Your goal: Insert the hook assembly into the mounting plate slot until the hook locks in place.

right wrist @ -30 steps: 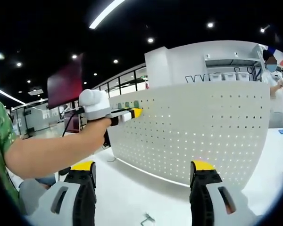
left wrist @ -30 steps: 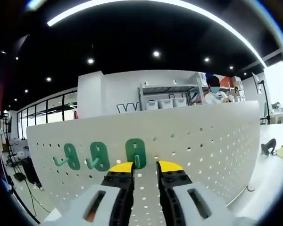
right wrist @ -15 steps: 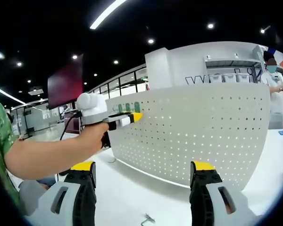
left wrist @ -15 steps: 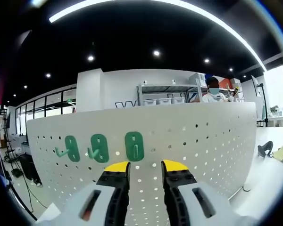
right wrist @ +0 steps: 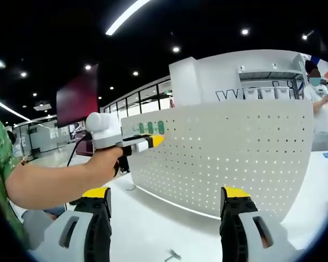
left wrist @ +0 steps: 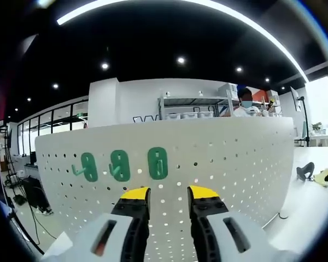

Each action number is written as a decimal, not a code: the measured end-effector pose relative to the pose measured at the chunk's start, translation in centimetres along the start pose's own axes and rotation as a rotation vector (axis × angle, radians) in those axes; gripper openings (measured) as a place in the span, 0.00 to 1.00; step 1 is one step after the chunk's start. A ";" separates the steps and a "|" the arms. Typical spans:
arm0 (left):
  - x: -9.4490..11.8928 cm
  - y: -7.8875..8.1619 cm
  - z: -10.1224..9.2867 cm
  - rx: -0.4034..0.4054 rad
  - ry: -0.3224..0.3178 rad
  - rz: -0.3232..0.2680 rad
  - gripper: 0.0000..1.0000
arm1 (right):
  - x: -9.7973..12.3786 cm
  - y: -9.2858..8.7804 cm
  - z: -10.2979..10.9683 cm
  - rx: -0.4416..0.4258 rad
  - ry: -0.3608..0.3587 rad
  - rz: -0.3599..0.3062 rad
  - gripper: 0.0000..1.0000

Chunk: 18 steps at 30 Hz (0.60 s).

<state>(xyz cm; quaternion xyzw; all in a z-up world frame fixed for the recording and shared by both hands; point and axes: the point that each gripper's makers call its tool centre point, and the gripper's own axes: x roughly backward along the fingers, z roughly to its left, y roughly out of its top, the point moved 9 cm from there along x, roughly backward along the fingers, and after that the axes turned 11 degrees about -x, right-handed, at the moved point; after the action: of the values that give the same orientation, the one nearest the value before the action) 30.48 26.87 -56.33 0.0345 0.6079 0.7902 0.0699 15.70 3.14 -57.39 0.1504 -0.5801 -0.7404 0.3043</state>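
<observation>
A white perforated mounting plate point(left wrist: 229, 158) stands upright on a white table. Three green hook assemblies sit on it in a row: a left one point(left wrist: 88, 166), a middle one point(left wrist: 119, 165) and a right one point(left wrist: 157, 162). My left gripper point(left wrist: 169, 194) hangs a little below and in front of the right hook, its yellow-tipped jaws slightly apart with nothing between them. In the right gripper view the plate point(right wrist: 235, 153) carries the green hooks point(right wrist: 150, 127), and a hand holds the left gripper point(right wrist: 147, 142) just below them. My right gripper point(right wrist: 167, 194) is wide open and empty.
A small metal piece point(right wrist: 172, 254) lies on the white table point(right wrist: 153, 218) near my right gripper. A dark object point(left wrist: 305, 172) rests on the table right of the plate. A masked person point(left wrist: 246, 106) stands behind the plate by shelving.
My left gripper has let go of the right green hook, widened its jaws a little and drawn back; the hook stays on the plate. My right gripper has not moved.
</observation>
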 end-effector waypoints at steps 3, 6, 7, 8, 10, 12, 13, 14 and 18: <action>0.3 -0.1 -0.1 -0.001 -0.005 0.003 0.28 | 0.1 0.0 0.1 0.001 0.000 -0.001 0.83; 0.7 -0.2 -0.2 -0.004 -0.011 0.005 0.29 | 0.2 0.0 0.3 0.001 0.000 -0.004 0.83; 0.8 -0.2 -0.2 -0.006 -0.013 0.006 0.29 | 0.2 0.0 0.4 0.001 0.000 -0.005 0.83; 0.9 -0.3 -0.2 -0.007 -0.016 0.007 0.29 | 0.2 -0.1 0.4 0.001 0.001 -0.005 0.83; 1.2 -0.4 -0.2 -0.009 -0.021 0.012 0.29 | 0.2 -0.1 0.5 0.001 0.001 -0.005 0.83; 1.6 -0.5 -0.2 -0.011 -0.024 0.016 0.29 | 0.2 -0.1 0.7 0.000 0.002 -0.006 0.83; 1.7 -0.6 -0.2 -0.011 -0.026 0.017 0.28 | 0.3 -0.2 0.8 0.001 0.002 -0.006 0.83; 1.9 -0.7 -0.1 -0.013 -0.028 0.018 0.28 | 0.3 -0.2 0.8 0.001 0.002 -0.006 0.83; 2.5 -0.9 -0.3 -0.017 -0.042 0.023 0.28 | 0.4 -0.2 1.1 0.002 0.002 -0.008 0.83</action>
<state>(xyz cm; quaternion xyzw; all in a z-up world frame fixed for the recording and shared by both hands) 28.04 27.20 -57.38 0.0573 0.5990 0.7952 0.0739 14.75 3.77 -57.19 0.1537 -0.5802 -0.7407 0.3017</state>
